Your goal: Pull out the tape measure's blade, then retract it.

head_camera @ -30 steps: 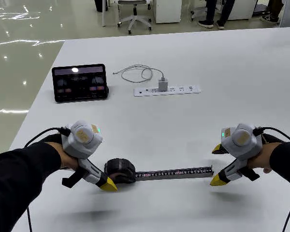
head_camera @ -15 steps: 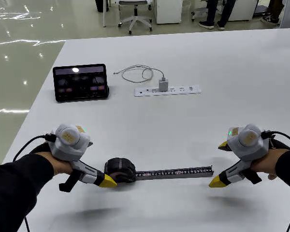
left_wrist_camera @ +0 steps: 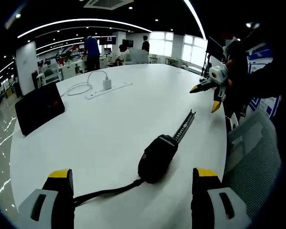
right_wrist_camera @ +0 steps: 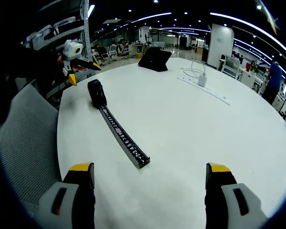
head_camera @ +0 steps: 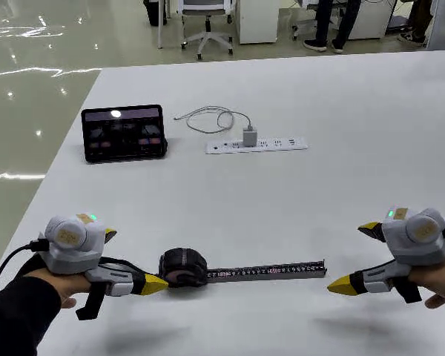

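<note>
I held my left gripper (head_camera: 133, 258) wide, empty, black round tape measure case (head_camera: 182, 267) just ahead, its numbered dark blade (head_camera: 267, 271) stretched toward my right gripper (head_camera: 352, 256), also wide, empty.

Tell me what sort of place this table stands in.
Most likely an open-plan office or lab. A large white table stands on a glossy floor, with a swivel chair and a white cabinet behind it. The left gripper view shows more desks under long ceiling light strips.
</note>
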`<move>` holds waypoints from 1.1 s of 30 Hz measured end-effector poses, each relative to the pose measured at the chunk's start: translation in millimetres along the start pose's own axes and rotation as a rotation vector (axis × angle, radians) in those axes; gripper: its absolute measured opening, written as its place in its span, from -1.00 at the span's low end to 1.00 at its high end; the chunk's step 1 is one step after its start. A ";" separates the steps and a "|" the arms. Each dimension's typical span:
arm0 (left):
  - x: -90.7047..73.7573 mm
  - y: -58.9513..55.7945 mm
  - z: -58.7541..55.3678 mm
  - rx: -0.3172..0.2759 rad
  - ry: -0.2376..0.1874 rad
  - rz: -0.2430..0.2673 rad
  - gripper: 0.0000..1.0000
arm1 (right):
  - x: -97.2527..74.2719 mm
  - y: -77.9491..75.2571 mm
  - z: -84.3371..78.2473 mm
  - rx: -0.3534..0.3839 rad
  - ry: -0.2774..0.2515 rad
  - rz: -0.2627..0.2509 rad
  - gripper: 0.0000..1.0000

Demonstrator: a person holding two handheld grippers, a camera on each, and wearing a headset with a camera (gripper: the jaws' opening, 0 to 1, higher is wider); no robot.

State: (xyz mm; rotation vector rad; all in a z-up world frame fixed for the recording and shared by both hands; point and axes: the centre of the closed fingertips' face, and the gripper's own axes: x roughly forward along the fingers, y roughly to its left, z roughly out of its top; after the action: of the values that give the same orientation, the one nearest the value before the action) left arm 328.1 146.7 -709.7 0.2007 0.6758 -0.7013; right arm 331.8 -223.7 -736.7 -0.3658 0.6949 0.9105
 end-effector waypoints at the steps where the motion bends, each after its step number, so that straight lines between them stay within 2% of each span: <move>1: -2.1 -0.8 2.5 -0.023 -0.022 0.007 1.00 | -3.0 2.9 -2.0 0.005 -0.005 -0.005 0.87; 3: -4.9 1.3 7.0 -0.034 -0.071 0.001 1.00 | -8.4 5.5 -4.1 0.021 -0.018 -0.017 0.90; 5: -7.0 -0.1 0.2 -0.071 -0.080 0.003 1.00 | -13.8 6.5 -5.9 0.035 -0.040 -0.028 0.91; 9: -10.9 -7.3 -12.5 -0.061 -0.064 0.016 1.00 | -20.4 8.0 -15.4 0.055 -0.048 -0.040 0.91; 14: -24.5 -12.1 -15.4 -0.087 -0.092 0.049 1.00 | -28.0 17.0 -22.8 0.089 -0.074 -0.048 0.90; 17: -31.5 -14.9 -23.1 -0.085 -0.088 0.061 1.00 | -30.8 20.7 -29.9 0.083 -0.072 -0.057 0.89; 20: -38.0 -14.5 -25.7 -0.119 -0.117 0.066 1.00 | -32.9 19.5 -35.1 0.063 -0.071 -0.069 0.97; 24: -41.3 -18.8 -33.7 -0.113 -0.107 0.077 1.00 | -41.7 20.7 -31.8 0.046 -0.086 -0.084 1.00; 25: -43.4 -20.8 -34.2 -0.117 -0.110 0.077 1.00 | -45.7 21.0 -29.1 0.027 -0.092 -0.096 1.00; 27: -47.5 -25.0 -32.4 -0.118 -0.124 0.080 1.00 | -51.0 21.9 -27.5 0.031 -0.088 -0.102 1.00; 30: -52.7 -29.2 -32.7 -0.107 -0.133 0.090 1.00 | -59.3 23.6 -22.5 0.038 -0.113 -0.120 1.00; 31: -54.5 -27.8 -37.2 -0.075 -0.112 0.110 1.00 | -59.9 25.9 -24.2 0.038 -0.115 -0.114 1.00; 33: -57.0 -29.7 -38.3 -0.088 -0.118 0.109 1.00 | -59.6 28.0 -30.1 0.031 -0.107 -0.116 1.00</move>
State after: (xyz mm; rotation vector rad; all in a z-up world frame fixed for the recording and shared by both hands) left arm 257.2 169.3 -701.6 0.1136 0.5766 -0.5734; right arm 272.1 -260.0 -717.8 -0.3245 0.5830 0.8022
